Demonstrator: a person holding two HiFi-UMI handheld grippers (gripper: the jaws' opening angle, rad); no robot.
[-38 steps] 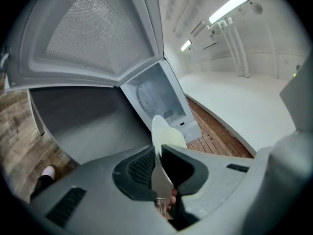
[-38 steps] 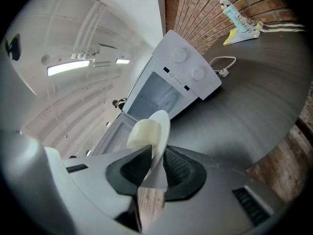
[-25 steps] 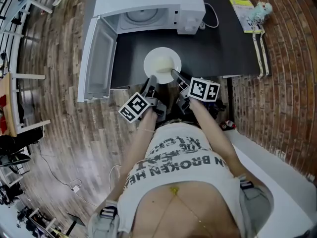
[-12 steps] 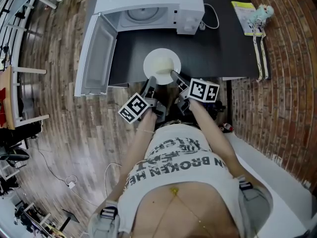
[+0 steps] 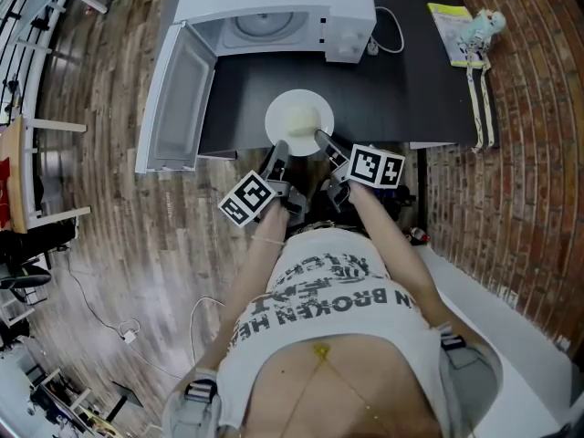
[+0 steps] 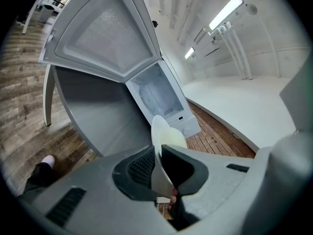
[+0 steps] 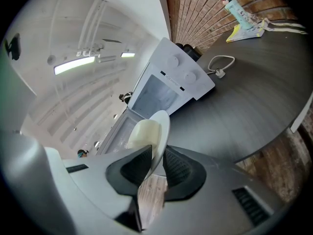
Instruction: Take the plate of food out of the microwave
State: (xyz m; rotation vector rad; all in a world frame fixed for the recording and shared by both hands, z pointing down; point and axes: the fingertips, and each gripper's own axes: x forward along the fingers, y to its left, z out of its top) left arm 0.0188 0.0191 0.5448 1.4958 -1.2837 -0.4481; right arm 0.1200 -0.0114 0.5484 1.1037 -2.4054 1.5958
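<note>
From the head view, hardly anything has shifted over the past second: the plate (image 5: 299, 121) sits just where it was, clear of the microwave (image 5: 274, 7) and over the dark worktop (image 5: 401, 89) in front of the open cavity, with the door (image 5: 173, 99) swung wide to the left. I'd judge the take-out itself done, with only the set-down and release left; whether the plate already touches the worktop I can't tell. The left gripper (image 5: 281, 150) and right gripper (image 5: 321, 137) each clamp its near rim. The plate is round, white and smooth, and the food (image 5: 297, 117) is a pale, creamy mound. The floor (image 5: 109, 245) is worn wood plank. In the left gripper view, the left gripper (image 6: 157, 168) is closed on the plate's (image 6: 164, 131) thin edge, its dark rubber pads (image 6: 139, 168) ribbed for bite; behind it the door (image 6: 98, 28) shows a grey, moulded inner face. In the right gripper view, the right gripper (image 7: 155, 163) pinches the rim of the plate (image 7: 161, 126) the same way, the food (image 7: 143, 133) soft and matte beside the glossy white. The microwave (image 7: 171, 89) is boxy and white, and the worktop (image 7: 254, 106) is flat and matte.
</note>
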